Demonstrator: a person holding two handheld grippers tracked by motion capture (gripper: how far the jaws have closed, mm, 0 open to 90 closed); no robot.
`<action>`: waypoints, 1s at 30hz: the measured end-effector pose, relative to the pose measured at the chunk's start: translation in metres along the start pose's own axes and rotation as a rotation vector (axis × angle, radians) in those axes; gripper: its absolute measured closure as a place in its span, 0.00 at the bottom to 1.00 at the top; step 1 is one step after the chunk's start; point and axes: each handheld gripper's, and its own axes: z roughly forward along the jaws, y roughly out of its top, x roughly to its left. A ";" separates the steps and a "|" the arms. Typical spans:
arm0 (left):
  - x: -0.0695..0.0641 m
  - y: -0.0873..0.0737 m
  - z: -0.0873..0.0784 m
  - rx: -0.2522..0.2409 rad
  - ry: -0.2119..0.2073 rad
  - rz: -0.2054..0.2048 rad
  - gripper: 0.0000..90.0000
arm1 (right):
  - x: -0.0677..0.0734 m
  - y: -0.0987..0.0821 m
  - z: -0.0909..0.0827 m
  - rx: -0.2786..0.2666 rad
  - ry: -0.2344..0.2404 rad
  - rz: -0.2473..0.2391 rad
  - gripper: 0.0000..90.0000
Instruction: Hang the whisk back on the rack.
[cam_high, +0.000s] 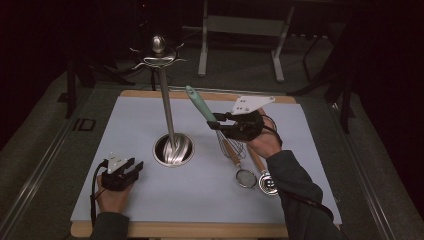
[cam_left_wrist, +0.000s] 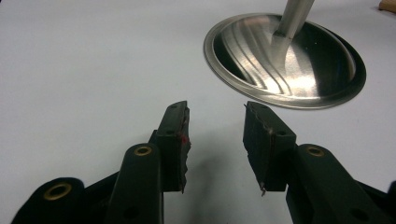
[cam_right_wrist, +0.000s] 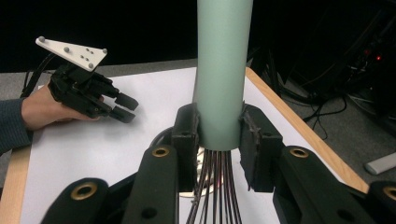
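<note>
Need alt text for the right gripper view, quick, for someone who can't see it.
The right gripper is clamped on the pale green handle of a whisk, its wires fanning out below the jaws. Behind, at left, the left gripper rests open on the white mat.

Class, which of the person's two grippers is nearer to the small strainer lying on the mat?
Right. The right gripper holds the whisk just above the strainer; the left gripper rests far across the mat.

I read this as a dim lab: my table (cam_high: 310, 150) wears a white mat, bare metal stand legs (cam_high: 202, 55) rise at twelve o'clock, and cables (cam_right_wrist: 327, 109) tangle at three.
</note>
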 end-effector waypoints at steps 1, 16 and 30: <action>0.000 0.000 0.000 0.000 0.000 0.000 0.68 | 0.000 0.001 -0.001 0.002 0.001 -0.003 0.77; 0.000 0.000 0.000 0.000 0.001 0.001 0.68 | -0.003 0.022 -0.012 -0.037 0.020 -0.052 0.77; 0.000 0.000 0.000 0.000 0.002 -0.003 0.68 | 0.002 0.041 -0.011 -0.053 0.044 -0.088 0.77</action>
